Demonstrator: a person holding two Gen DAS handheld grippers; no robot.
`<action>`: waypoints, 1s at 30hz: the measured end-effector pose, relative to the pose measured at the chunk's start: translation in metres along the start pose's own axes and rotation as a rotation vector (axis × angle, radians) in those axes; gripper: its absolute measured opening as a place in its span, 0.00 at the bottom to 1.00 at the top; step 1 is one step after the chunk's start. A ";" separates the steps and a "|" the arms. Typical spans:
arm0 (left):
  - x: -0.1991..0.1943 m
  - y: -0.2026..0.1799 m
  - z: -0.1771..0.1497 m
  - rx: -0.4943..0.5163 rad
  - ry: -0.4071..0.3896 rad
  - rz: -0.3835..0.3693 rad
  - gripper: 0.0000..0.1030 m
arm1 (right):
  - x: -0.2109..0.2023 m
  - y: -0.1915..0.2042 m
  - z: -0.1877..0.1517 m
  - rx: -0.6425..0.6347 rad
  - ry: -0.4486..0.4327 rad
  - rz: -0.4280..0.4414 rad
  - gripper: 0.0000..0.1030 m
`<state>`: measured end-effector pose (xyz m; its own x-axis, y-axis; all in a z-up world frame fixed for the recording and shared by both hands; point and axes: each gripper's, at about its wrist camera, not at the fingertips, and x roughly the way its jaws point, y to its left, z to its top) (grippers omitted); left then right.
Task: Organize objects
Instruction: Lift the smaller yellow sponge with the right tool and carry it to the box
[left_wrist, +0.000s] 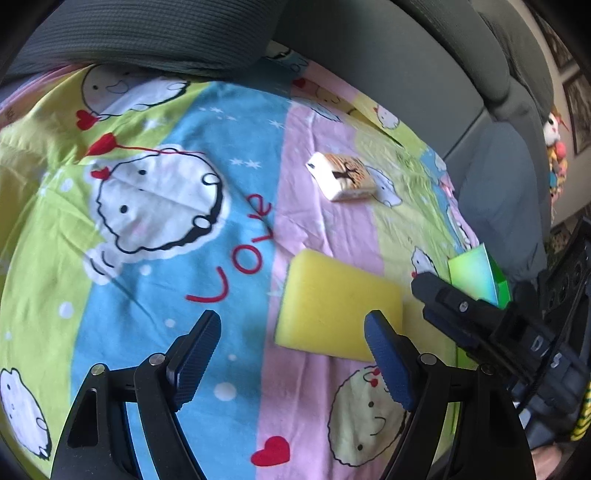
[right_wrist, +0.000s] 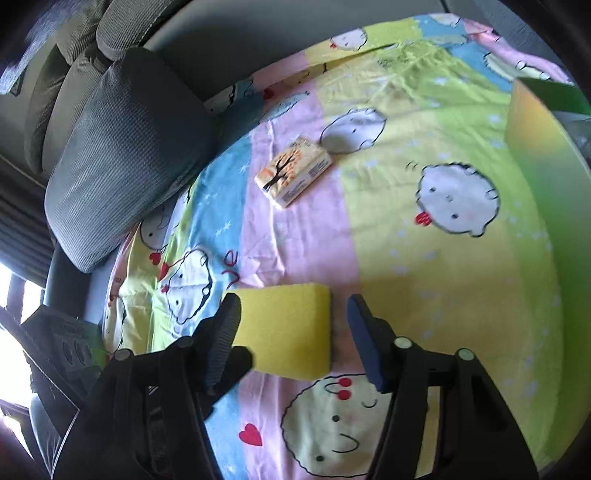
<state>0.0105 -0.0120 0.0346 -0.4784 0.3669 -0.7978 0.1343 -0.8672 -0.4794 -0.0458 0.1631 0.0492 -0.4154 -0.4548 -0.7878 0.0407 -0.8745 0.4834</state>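
Left wrist view shows my left gripper (left_wrist: 291, 343) hanging with its jaws spread wide and nothing between them, above a striped cartoon bedsheet (left_wrist: 155, 280) where I can read the word "Love" in red letters on the blue stripe. A yellow sponge (left_wrist: 332, 306) lies flat on the pink stripe, just ahead of my left gripper's right-hand finger. Farther back on the pink sits a small tissue pack (left_wrist: 345, 177) printed with a dark tree; its fine print is too small for me to read. At the right edge I see my other tool reaching in, with a green box (left_wrist: 476, 275) just behind it and white letters on its body that look like "DAS", though I cannot be sure. From the right wrist view, my right gripper (right_wrist: 291, 328) is also released, jaws apart, the sponge (right_wrist: 284, 332) lying between the fingers nearer the left one, not clamped. The tissue pack (right_wrist: 293, 171) lies well beyond it, near a grey cushion (right_wrist: 125, 162), and the green box (right_wrist: 543, 155) fills the right edge.
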 end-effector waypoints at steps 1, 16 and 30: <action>0.002 -0.003 -0.001 0.010 0.007 -0.001 0.78 | 0.004 0.001 -0.001 -0.001 0.013 0.006 0.51; -0.010 -0.029 -0.015 0.149 -0.039 0.016 0.48 | -0.026 0.012 -0.007 -0.046 -0.047 0.121 0.47; -0.068 -0.112 -0.025 0.354 -0.288 -0.036 0.48 | -0.143 -0.034 -0.004 -0.024 -0.368 0.180 0.48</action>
<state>0.0495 0.0684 0.1337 -0.7060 0.3334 -0.6248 -0.1676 -0.9358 -0.3100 0.0163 0.2570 0.1441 -0.6970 -0.5136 -0.5004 0.1613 -0.7923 0.5884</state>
